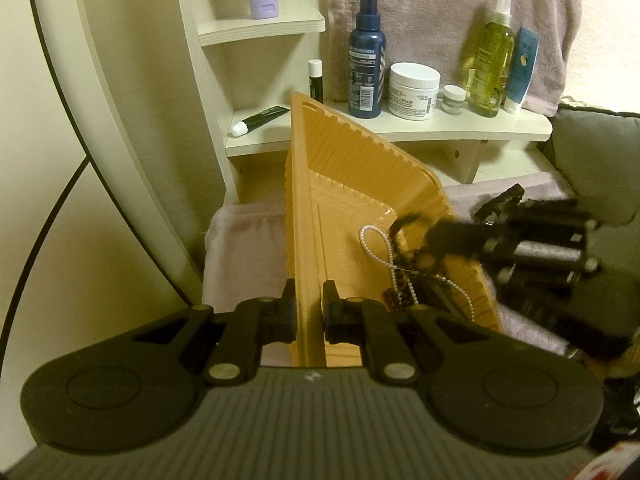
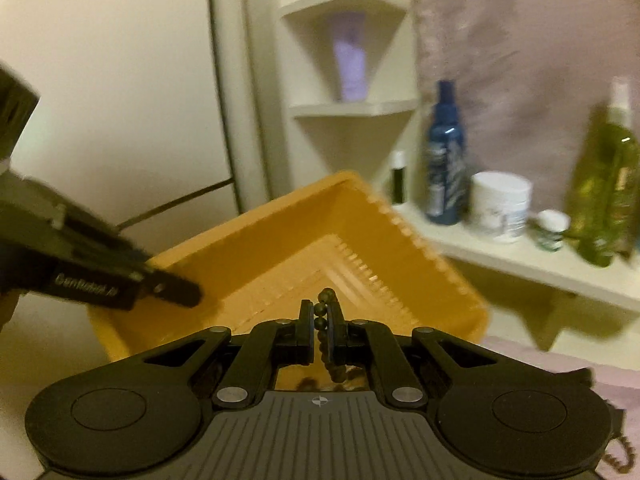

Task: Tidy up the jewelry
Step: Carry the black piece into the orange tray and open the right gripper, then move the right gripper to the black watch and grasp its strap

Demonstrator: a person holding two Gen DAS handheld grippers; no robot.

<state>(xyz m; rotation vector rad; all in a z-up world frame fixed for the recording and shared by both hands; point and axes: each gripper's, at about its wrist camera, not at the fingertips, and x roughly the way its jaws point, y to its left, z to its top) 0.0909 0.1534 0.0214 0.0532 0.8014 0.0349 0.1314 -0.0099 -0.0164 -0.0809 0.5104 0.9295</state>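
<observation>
From my left wrist, my left jaws (image 1: 309, 312) are pinched on the near rim of the orange tray (image 1: 316, 184), one pad outside the wall and one inside, and the tray sits tilted up on that edge so its floor slopes away to my right. Just right of my jaws, in the low corner of the tray, lies a tangle: a white pearl strand (image 1: 380, 248) looped over a brown bead strand (image 1: 400, 296), with something darker under them that I cannot make out. My right jaws (image 1: 430, 242) reach into that same corner from the right, blurred, their tips at the pile. So from here most of the jewelry is still heaped together, unsorted.

From my right wrist, my right jaws (image 2: 320, 320) are pressed together on a dark bead strand (image 2: 323, 312); a few beads stick out above the pads and the rest hangs down behind them, under the gripper. The tray (image 2: 280, 240) lies straight ahead and below, its visible floor bare, and my left jaws (image 2: 176, 292) grip its rim at my left. More brown beads (image 2: 620, 460) show at the far lower right.

My judgement: one strand is picked out, nothing is laid anywhere tidy yet, and the pearls and the other pieces remain to be separated.
</observation>
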